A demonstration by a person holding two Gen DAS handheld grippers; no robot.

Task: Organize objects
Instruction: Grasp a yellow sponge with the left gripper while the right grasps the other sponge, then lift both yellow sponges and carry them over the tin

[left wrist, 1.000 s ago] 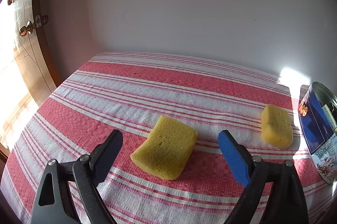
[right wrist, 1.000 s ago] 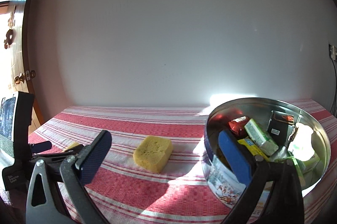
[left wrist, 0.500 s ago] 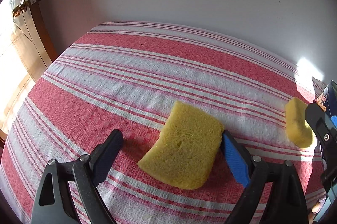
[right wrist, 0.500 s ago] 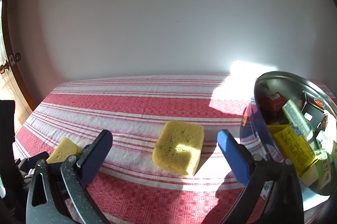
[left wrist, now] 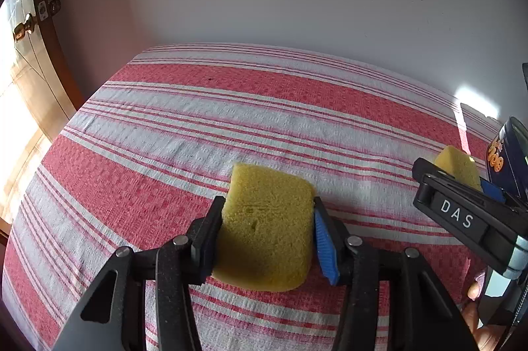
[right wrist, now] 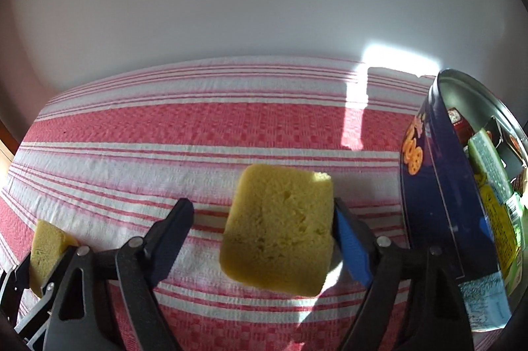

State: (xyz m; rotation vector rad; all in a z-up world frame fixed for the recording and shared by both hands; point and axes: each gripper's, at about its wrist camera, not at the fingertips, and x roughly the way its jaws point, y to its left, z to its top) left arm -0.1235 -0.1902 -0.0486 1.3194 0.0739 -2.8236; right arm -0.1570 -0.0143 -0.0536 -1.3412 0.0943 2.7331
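Observation:
Two yellow sponges lie on a red and white striped cloth point(left wrist: 231, 126). My left gripper point(left wrist: 269, 206) is shut on the left sponge point(left wrist: 267, 229), with both pads pressed into its sides. My right gripper point(right wrist: 262, 209) straddles the right sponge point(right wrist: 280, 229) and its jaws are closing. The blue pad touches the sponge's right edge, while the black pad stands clear of its left edge. In the left wrist view the right sponge point(left wrist: 457, 164) shows behind one of the right gripper's fingers point(left wrist: 458, 215). The right wrist view shows the left sponge point(right wrist: 46, 248) at its lower left.
An open round blue tin point(right wrist: 445, 186) holding several packets stands just right of the right sponge, also seen as a tin point(left wrist: 505, 159) at the far right. A white wall runs behind the table. A wooden door point(left wrist: 29, 87) is at the left. A person's hand point(left wrist: 475, 288) holds the right gripper.
The left jaws have closed onto the left sponge. The right gripper has swung left and down from the tin to the right sponge, and its jaws have narrowed.

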